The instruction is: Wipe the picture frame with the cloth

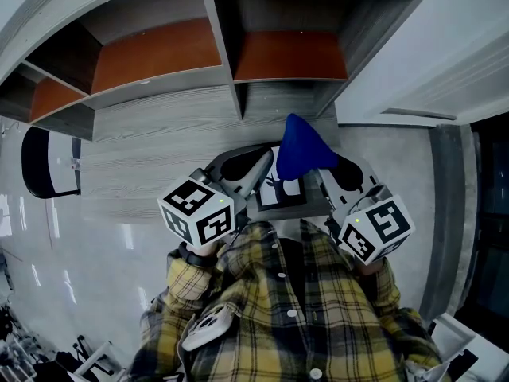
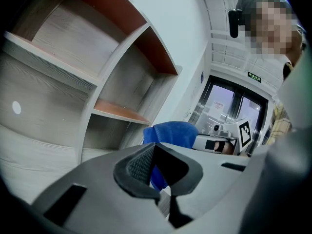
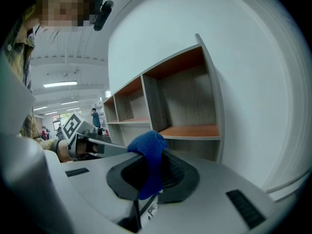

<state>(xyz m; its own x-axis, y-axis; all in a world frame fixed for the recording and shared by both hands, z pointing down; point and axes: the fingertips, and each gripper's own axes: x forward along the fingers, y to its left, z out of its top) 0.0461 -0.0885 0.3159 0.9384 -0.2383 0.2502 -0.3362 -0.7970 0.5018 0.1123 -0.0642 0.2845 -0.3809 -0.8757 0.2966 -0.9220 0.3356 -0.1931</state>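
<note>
A grey shelf unit [image 1: 159,102] with orange-brown boards is seen ahead. In front of it the black picture frame [image 1: 280,197] is held up, its left edge pinched by the left gripper [image 1: 253,183]. The blue cloth [image 1: 301,148] is clamped in the right gripper [image 1: 320,185], bunched above the frame's top edge.

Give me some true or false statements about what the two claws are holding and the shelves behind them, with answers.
1. The right claw is clamped on a blue cloth. True.
2. The picture frame lies on a shelf. False: it is held up in front of the person, gripped by the left claw.
3. The shelf unit is packed with books. False: no books show in its compartments.
4. The person wears a yellow plaid shirt. True.
</note>
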